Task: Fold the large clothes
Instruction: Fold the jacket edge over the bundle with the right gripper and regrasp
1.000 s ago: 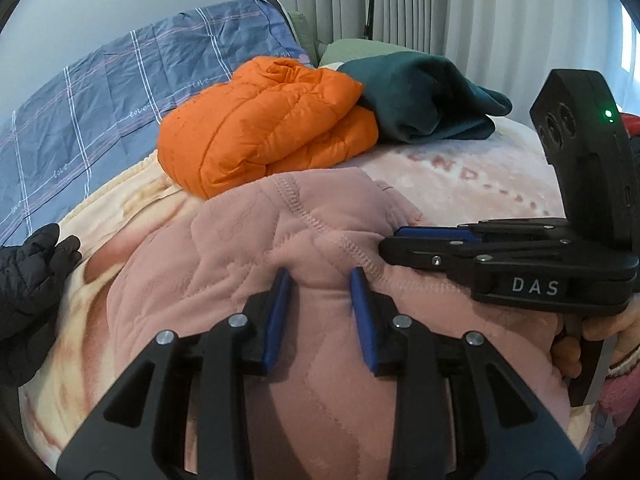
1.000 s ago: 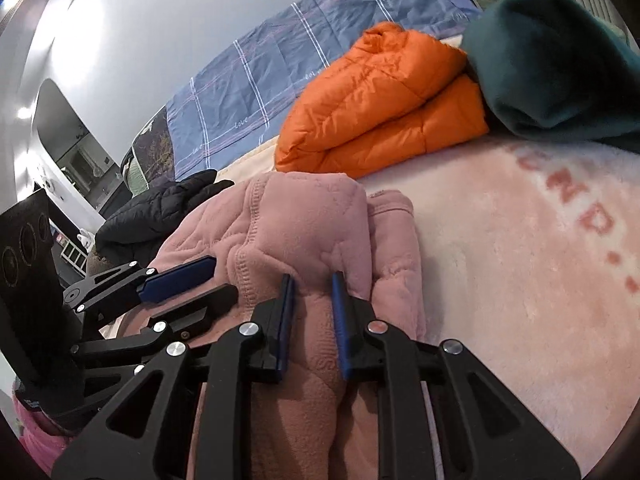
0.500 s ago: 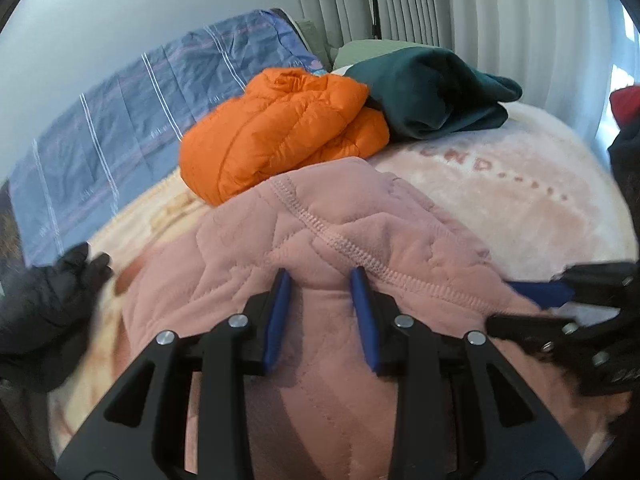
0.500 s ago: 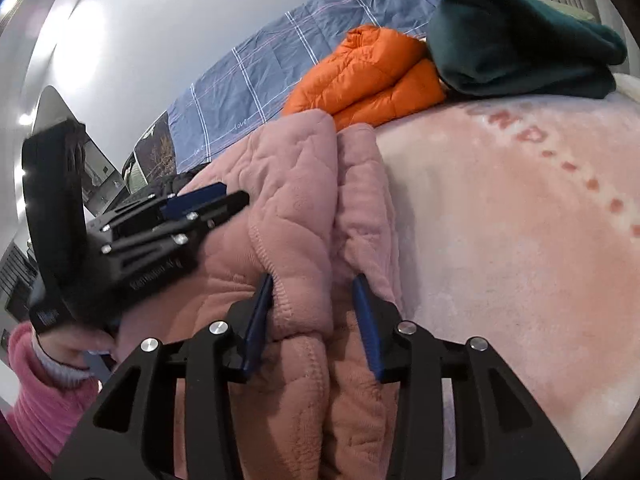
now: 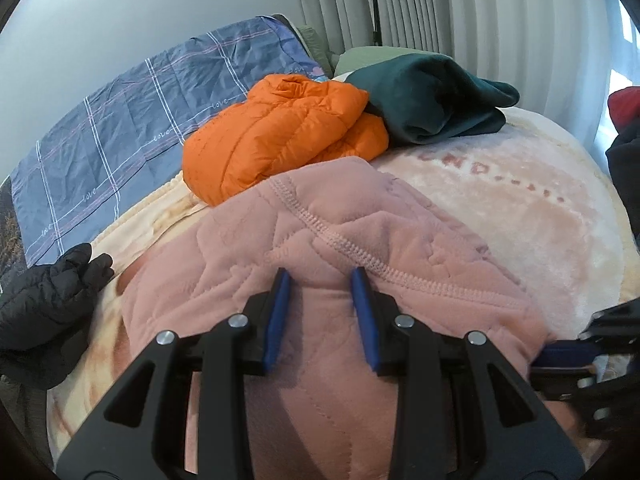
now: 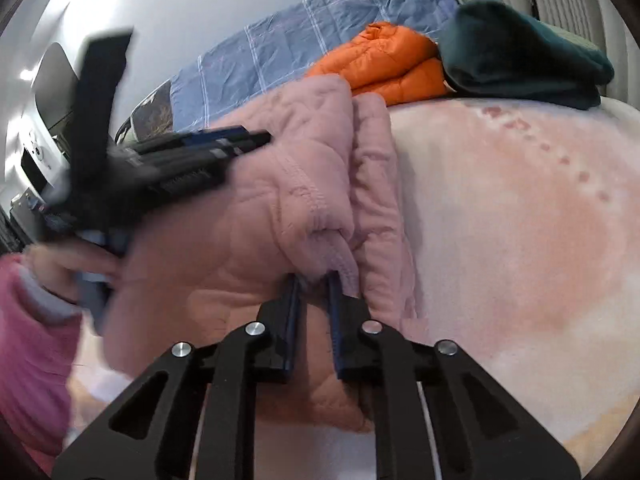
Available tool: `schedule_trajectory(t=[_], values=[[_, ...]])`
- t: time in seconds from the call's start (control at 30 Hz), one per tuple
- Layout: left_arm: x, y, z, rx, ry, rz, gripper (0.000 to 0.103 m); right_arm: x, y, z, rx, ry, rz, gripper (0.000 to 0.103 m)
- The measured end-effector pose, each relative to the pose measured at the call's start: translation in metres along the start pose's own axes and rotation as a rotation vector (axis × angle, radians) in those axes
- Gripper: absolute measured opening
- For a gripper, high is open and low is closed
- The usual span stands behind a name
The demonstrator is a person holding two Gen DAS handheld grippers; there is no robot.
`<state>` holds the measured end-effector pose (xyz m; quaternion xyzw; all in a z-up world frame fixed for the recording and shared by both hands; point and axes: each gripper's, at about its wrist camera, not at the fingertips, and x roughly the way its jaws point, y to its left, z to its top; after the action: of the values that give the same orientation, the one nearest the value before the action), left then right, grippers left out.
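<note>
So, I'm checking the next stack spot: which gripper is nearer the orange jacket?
Left. The left gripper sits on the pink garment just before the orange jacket; the right gripper pinches its edge farther back.

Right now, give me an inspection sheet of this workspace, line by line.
Surface: bed with pink blanket.
Job's things: pink jacket bunched on the blanket.
Clutter: orange jacket, green garment, black jacket, blue plaid sheet.
Grippers: left gripper open over the pink jacket; right gripper shut on its edge.
Cables: nothing seen.
Surroundings: curtains, white wall.
</note>
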<state>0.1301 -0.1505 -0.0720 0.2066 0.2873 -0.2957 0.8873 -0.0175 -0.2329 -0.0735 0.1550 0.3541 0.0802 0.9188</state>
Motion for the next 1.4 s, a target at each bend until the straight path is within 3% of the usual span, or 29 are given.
schedule_trajectory(t=[0.17, 0.2, 0.23, 0.3, 0.37, 0.43, 0.53, 1.17, 1.27, 1.33, 1.37, 1.4], values=[[-0.002, 0.001, -0.001, -0.008, -0.009, 0.002, 0.033, -0.035, -0.010, 0.011, 0.054, -0.016, 0.096, 0.016], [-0.002, 0.002, -0.001, -0.014, -0.011, -0.001, 0.033, -0.046, -0.019, 0.012, 0.102, -0.039, 0.112, 0.021], [-0.002, 0.003, -0.001, -0.019, -0.013, -0.005, 0.033, -0.050, -0.028, 0.013, 0.134, -0.057, 0.100, 0.038], [-0.001, 0.004, -0.001, -0.023, -0.010, -0.010, 0.033, -0.051, -0.038, 0.012, 0.176, -0.065, 0.097, 0.061], [-0.001, 0.004, -0.001, -0.020, -0.006, -0.008, 0.033, -0.043, -0.045, 0.010, 0.212, -0.013, 0.111, 0.062], [-0.001, 0.004, -0.002, -0.020, -0.010, -0.006, 0.033, -0.027, -0.048, 0.008, 0.242, 0.056, 0.135, 0.072], [-0.002, 0.004, -0.002, -0.019, -0.010, -0.007, 0.033, -0.017, -0.045, 0.006, 0.258, 0.093, 0.157, 0.079], [-0.002, 0.005, -0.002, -0.027, -0.016, -0.019, 0.033, 0.014, -0.048, 0.010, 0.277, 0.116, 0.150, 0.089], [-0.002, 0.005, -0.001, -0.029, -0.016, -0.021, 0.033, -0.008, -0.043, 0.022, 0.238, 0.025, 0.068, 0.089], [-0.001, 0.006, -0.001, -0.034, -0.017, -0.026, 0.033, -0.026, -0.034, 0.033, 0.182, -0.068, 0.076, 0.087], [0.000, 0.006, 0.000, -0.036, -0.017, -0.029, 0.033, -0.032, -0.028, 0.037, 0.153, -0.098, 0.090, 0.083], [0.000, 0.006, 0.000, -0.038, -0.017, -0.030, 0.033, -0.036, -0.019, 0.040, 0.117, -0.123, 0.107, 0.072]])
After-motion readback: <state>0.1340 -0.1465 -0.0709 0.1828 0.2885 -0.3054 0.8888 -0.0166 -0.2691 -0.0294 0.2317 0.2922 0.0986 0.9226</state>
